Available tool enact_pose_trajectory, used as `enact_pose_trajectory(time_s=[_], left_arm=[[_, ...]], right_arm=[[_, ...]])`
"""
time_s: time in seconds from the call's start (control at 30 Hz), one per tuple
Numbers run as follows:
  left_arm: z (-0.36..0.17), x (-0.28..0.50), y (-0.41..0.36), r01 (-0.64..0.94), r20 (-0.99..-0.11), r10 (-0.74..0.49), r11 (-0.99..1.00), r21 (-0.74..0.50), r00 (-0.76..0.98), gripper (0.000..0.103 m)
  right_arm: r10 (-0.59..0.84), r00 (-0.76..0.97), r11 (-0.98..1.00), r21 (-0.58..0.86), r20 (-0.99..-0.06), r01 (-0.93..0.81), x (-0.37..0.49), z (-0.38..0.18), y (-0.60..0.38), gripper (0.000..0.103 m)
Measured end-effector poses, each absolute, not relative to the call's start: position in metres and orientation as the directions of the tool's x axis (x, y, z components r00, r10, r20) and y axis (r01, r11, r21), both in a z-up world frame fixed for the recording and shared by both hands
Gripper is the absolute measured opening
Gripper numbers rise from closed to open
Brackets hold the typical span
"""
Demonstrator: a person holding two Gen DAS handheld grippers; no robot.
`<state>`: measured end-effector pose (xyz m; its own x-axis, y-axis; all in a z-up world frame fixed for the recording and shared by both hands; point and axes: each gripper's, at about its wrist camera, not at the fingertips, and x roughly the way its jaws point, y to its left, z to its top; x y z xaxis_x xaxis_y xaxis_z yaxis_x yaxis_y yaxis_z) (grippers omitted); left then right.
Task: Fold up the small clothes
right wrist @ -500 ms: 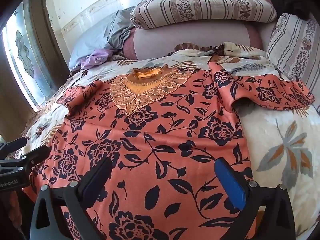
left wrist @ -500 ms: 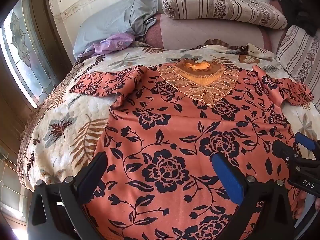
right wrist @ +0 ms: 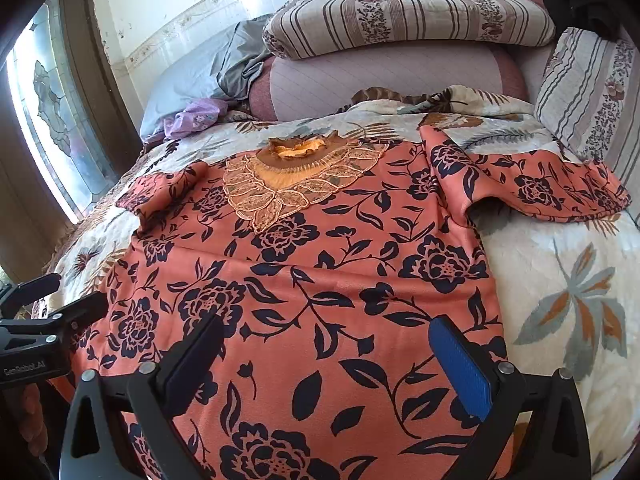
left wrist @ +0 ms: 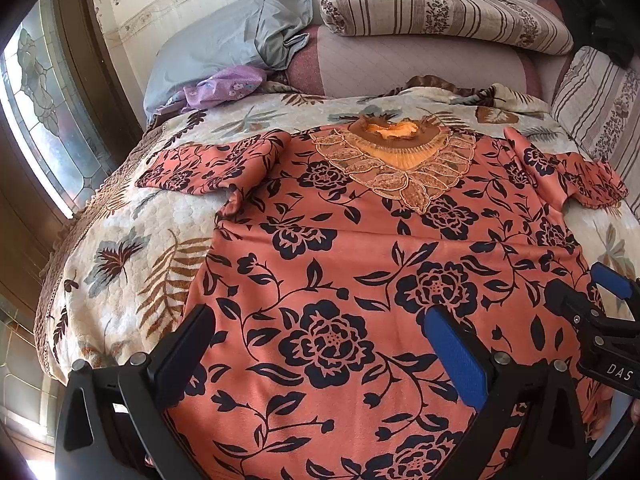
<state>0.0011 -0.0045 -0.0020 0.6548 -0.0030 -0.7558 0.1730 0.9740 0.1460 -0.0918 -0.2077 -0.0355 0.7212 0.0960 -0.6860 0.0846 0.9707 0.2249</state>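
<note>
An orange dress with black flowers (left wrist: 360,264) lies spread flat on the bed, its gold lace collar (left wrist: 396,160) at the far end and both short sleeves out to the sides. It also shows in the right wrist view (right wrist: 304,280). My left gripper (left wrist: 320,336) is open and empty, low over the dress's lower left part. My right gripper (right wrist: 326,344) is open and empty, low over the lower right part. Each gripper shows at the edge of the other's view: the right gripper (left wrist: 588,292) and the left gripper (right wrist: 56,296).
The bed has a cream quilt with leaf prints (left wrist: 132,240). Striped pillows (left wrist: 440,12), a grey pillow (left wrist: 224,48) and a purple cloth (left wrist: 224,84) lie at the head. A stained-glass window (left wrist: 36,112) is on the left wall.
</note>
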Motion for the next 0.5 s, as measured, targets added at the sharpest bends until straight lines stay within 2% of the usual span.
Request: enact_pose_trajectory(time_s=[0.5], left_arm=[[-0.0054, 0.0044, -0.0050, 0.174, -0.759, -0.014, 0.976, 0.132, 0.651, 0.103]], right_arm=[[0.098, 0.725, 0.971, 0.224, -0.682, 0.079, -0.0931, -0.0356, -0.2079, 0.103]])
